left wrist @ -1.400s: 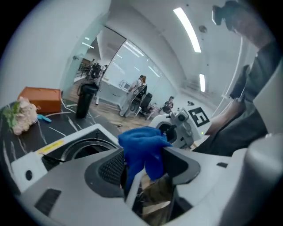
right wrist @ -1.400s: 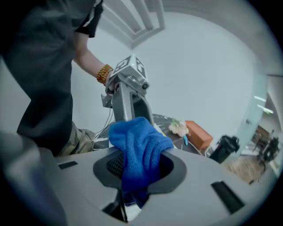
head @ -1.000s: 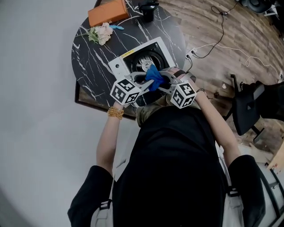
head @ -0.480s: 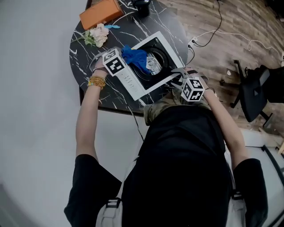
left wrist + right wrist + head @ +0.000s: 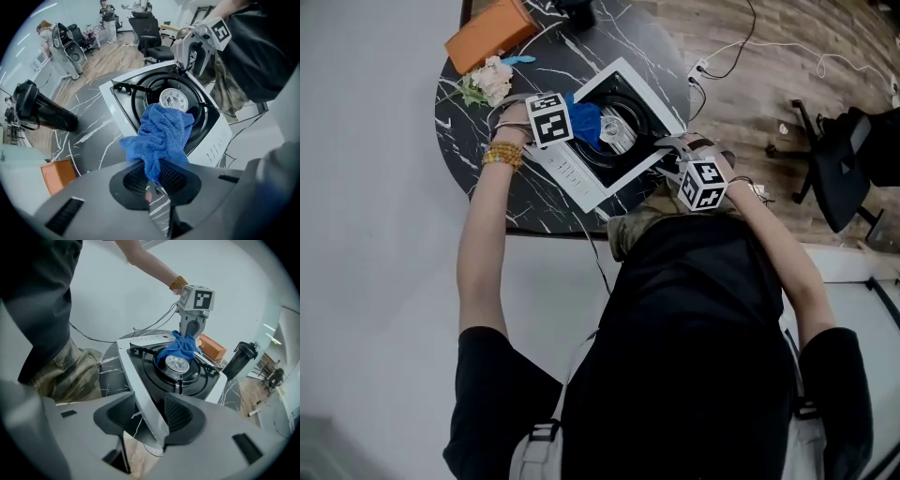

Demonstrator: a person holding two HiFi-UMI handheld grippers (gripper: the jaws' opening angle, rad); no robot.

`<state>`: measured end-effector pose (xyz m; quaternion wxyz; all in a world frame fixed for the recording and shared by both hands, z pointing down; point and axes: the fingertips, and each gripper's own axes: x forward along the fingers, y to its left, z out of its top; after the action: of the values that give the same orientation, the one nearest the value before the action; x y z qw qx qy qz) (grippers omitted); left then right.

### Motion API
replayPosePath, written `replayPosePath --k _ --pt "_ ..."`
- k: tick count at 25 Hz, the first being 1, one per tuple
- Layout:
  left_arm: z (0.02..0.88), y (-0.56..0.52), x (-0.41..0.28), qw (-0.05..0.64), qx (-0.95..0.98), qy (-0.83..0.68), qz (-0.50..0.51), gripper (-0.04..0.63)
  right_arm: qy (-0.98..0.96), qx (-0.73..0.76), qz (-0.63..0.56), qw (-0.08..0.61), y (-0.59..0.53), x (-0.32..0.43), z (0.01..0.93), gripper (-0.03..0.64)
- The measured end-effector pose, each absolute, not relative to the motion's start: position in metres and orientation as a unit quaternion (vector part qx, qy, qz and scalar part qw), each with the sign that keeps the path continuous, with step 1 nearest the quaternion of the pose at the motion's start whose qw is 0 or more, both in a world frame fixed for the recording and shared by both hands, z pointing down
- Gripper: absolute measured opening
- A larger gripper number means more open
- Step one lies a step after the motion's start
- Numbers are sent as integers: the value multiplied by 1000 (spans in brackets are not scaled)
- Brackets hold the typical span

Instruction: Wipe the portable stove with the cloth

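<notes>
Left gripper (image 5: 157, 183): pointed down over the portable stove (image 5: 213, 136). Its jaws have just been closing and are now clamped on a top fold of the blue cloth (image 5: 161, 133).
Cloth position: hung from those jaws, with its lower end draped on the black pan support just beside the burner (image 5: 173, 99). In the head view this is the stove top's left part.
Right gripper (image 5: 149, 414): its jaws have just been opening. The stove's white near-corner rim is taken between them, and both pads seem to touch it. This is read as a steadying hold.
Change from 1 second ago: the cloth was then held up between the 2 grippers over the stove's near edge. It has since been carried off by the left gripper alone and lowered onto the top. The right gripper has been brought down to the corner.
Meaning for task: the handover is judged finished, with the stove braced and the cloth at the surface. Wiping is judged ready to begin, and no stroke can be counted as done.
</notes>
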<state>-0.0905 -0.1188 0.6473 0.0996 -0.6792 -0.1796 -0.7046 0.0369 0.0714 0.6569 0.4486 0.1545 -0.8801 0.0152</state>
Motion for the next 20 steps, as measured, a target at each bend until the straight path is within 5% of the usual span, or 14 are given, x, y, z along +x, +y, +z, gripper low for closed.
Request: replayPosePath --k 11,16,20 --pt "648 -117 -51 27 -740 -119 -661 48 -886 163 28 434 71 33 658 181" --pt "651 -119 -38 46 -722 -136 -676 48 -889 159 32 429 71 31 659 181" --pt "656 -129 -21 -40 -770 -80 -631 48 -892 155 41 422 72 31 657 181"
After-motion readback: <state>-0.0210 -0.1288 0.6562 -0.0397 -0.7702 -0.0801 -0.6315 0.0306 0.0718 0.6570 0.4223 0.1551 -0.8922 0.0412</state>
